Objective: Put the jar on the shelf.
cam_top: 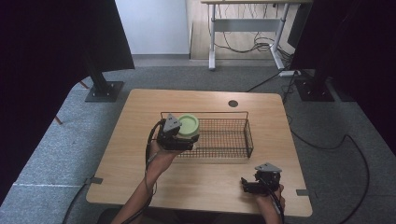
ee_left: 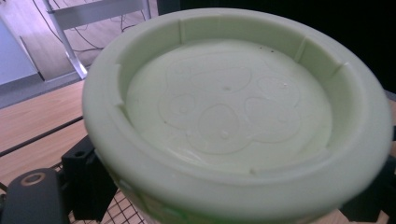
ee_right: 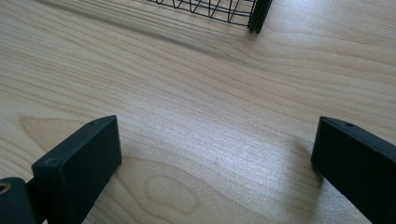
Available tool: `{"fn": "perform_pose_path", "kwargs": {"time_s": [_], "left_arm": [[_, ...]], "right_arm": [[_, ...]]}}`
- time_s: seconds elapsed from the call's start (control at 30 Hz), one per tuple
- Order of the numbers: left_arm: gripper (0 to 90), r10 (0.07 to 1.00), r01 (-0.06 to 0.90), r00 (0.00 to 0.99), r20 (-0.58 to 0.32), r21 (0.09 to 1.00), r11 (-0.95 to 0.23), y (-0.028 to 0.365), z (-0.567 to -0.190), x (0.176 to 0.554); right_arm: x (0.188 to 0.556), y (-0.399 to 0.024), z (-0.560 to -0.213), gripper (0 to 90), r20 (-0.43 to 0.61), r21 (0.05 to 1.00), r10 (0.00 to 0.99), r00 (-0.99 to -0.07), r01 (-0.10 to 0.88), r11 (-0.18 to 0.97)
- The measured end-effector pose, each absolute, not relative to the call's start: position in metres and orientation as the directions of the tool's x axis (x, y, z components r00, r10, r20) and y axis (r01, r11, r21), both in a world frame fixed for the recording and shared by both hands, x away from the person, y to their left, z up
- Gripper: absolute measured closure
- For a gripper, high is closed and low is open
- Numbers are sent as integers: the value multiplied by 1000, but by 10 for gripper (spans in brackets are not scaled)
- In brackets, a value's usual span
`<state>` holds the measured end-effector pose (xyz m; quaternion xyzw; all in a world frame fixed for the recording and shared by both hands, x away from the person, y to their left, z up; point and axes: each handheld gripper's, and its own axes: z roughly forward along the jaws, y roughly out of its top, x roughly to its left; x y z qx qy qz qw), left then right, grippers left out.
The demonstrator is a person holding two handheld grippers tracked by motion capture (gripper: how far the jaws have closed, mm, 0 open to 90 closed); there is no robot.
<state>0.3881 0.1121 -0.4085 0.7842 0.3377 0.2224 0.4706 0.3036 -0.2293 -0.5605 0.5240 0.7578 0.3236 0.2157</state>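
Note:
A pale green bowl (cam_top: 188, 125) is held upside down over the left end of the black wire basket (cam_top: 233, 145). My left gripper (cam_top: 184, 137) is shut on it, its jaws clamping the bowl's sides. In the left gripper view the bowl (ee_left: 233, 107) shows its ridged underside with a faint flower pattern. My right gripper (cam_top: 247, 185) rests low over the table near the front right edge. Its fingers (ee_right: 79, 163) stand wide apart in the right gripper view, with bare wood between them.
The wooden table (cam_top: 140, 172) carries the basket at its middle, and a corner of the basket (ee_right: 257, 16) lies just ahead of the right gripper. A round cable hole (cam_top: 233, 103) sits near the far edge. Black stands and cables lie on the carpet around.

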Motion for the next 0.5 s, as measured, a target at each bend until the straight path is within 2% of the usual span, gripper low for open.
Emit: {"fn": "perform_pose_path", "kwargs": {"time_s": [0.5], "left_arm": [[119, 765, 337, 644, 26, 888, -314, 103, -417, 407]], "right_arm": [[304, -229, -561, 12, 13, 717, 933, -359, 654, 242]]}}
